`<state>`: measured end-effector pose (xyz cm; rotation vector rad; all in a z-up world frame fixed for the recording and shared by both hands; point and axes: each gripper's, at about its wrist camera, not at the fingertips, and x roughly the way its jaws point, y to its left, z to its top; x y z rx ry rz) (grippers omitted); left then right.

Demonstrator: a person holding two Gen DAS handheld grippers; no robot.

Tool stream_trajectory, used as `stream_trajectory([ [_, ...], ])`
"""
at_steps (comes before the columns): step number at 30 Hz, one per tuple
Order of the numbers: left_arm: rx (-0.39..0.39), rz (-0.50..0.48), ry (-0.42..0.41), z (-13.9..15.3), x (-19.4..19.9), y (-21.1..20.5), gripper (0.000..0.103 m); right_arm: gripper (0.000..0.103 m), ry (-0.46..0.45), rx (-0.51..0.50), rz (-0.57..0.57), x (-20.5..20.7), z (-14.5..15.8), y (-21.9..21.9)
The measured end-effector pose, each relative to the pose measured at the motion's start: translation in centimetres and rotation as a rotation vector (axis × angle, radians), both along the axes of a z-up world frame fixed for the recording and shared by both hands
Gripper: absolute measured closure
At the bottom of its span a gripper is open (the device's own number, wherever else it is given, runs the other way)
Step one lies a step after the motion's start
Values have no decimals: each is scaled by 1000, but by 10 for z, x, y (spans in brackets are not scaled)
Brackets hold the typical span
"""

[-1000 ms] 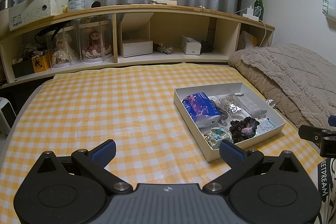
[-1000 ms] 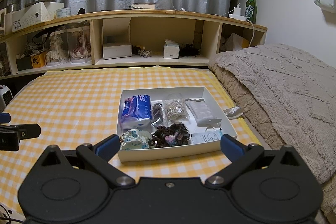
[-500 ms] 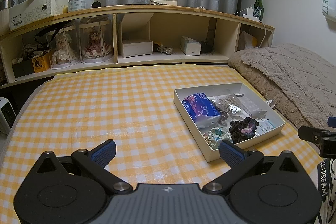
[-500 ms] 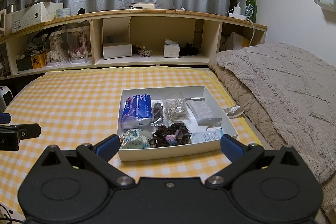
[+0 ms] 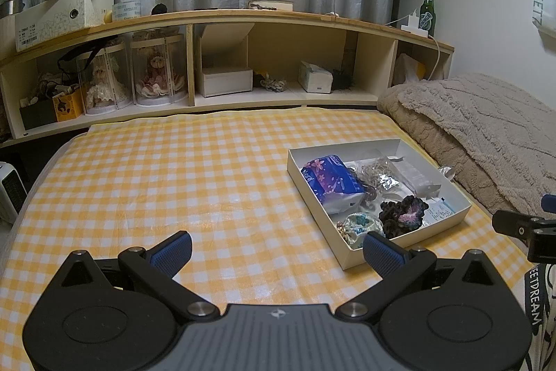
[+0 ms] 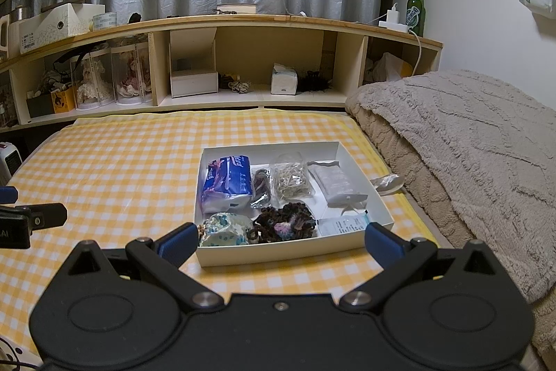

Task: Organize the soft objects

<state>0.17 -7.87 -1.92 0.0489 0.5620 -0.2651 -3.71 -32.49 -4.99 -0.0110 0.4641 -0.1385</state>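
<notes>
A shallow white box (image 6: 365,193) (image 5: 347,258) lies on the yellow checked cloth. Inside it are a blue tissue pack (image 6: 227,185) (image 5: 330,181), a dark crocheted scrunchie (image 6: 286,223) (image 5: 403,212), a pale floral pouch (image 6: 226,230) (image 5: 361,223), a clear bag of small pale bits (image 6: 290,178), and a white packet (image 6: 335,183). My right gripper (image 6: 279,240) hovers open just before the box's near wall, holding nothing. My left gripper (image 5: 276,249) is open and empty over the cloth, left of the box.
A beige fluffy blanket (image 6: 469,169) is piled to the right of the box. A wooden shelf unit (image 6: 257,58) with boxes, dolls in clear cases and a green bottle (image 6: 415,9) runs along the far side. A small white heater (image 5: 10,190) stands at the left.
</notes>
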Motion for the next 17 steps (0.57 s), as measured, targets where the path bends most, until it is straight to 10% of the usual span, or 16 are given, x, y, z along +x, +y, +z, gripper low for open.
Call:
stream_trajectory([
  [17,-4,10,2,-1,0,-1,0,0,1,2,-1,0,0,0],
])
